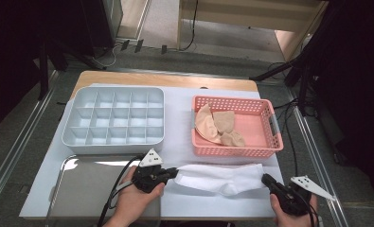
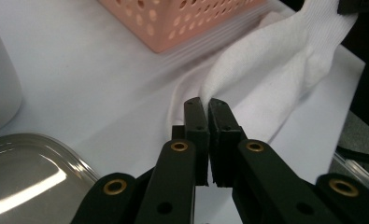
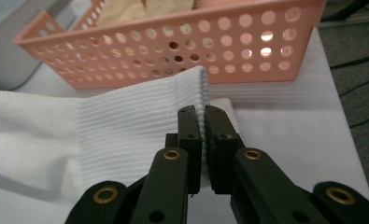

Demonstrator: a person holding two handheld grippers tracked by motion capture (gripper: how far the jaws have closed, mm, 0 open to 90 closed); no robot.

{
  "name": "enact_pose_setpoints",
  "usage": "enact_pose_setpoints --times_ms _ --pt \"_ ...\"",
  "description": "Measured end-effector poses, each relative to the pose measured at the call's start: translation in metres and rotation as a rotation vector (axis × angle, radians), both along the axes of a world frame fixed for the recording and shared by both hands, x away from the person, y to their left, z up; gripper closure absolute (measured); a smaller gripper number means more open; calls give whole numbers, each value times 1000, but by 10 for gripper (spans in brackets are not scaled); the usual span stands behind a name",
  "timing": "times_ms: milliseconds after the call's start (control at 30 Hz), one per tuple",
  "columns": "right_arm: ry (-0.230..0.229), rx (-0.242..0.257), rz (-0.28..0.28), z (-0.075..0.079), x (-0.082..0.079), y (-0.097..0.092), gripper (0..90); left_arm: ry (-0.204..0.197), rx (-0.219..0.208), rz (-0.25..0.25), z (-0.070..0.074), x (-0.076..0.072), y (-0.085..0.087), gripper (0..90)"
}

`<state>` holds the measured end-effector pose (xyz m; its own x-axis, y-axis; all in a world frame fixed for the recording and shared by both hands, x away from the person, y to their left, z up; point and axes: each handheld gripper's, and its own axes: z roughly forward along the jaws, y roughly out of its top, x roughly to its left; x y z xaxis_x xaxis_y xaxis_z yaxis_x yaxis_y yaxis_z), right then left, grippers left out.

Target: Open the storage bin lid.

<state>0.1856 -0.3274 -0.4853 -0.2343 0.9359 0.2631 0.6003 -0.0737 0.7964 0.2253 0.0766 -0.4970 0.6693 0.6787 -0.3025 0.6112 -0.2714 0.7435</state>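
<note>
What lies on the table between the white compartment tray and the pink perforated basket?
Nothing: in the high view only bare white table cover separates the white compartment tray from the pink perforated basket.

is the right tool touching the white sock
Touching. In the right gripper view the right tool has its jaws shut on the ribbed cuff edge of the white sock, fabric pinched between them.

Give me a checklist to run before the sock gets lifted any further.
1. Left gripper shut on sock toe end: ok.
2. Right gripper shut on ribbed cuff: ok.
3. Sock stretched flat between grippers, no twist: ok.
4. Sock apart from basket: ok.
5. Organizer compartments free: ok.
6. How much fabric the fingers pinch: cannot tell.
</note>
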Motion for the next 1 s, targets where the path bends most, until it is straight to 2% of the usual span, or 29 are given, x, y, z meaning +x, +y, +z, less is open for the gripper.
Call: enact_pose_setpoints --times_ms 100,233,300,367,400,467,533,633,767,833,867,933,1000 --pt "45 -28 -11 -11 13 0 861 -15 36 13 -6 4 -5 888" --pt "71 -57 -15 -24 25 -1 841 -27 75 31 -13 9 -9 880" --pt "53 -91 -36 -30 29 1 788 -45 100 53 -16 11 -10 856" --pt "9 -106 -66 -32 30 3 702 -57 96 76 -18 11 -8 753" --pt "-16 -103 -86 -30 26 5 724 -53 90 74 -18 11 -6 728" --pt "-51 -40 -85 -25 16 9 759 -54 76 79 -18 9 -5 709" --pt "-76 -33 -26 -21 7 21 782 -50 77 74 -19 8 -5 697" --pt "-80 47 83 -21 -2 42 799 -39 97 61 -22 8 -8 701" --pt "-60 54 199 -28 2 79 776 -26 101 64 -23 8 -11 720" --pt "-49 27 219 -32 7 93 766 -15 109 60 -24 8 -11 711" --pt "-29 13 225 -34 8 98 766 -14 113 61 -24 8 -12 703" --pt "0 -13 248 -39 9 102 778 -11 122 56 -25 8 -11 714" --pt "16 -44 261 -44 6 100 795 -8 114 48 -25 9 -11 767"
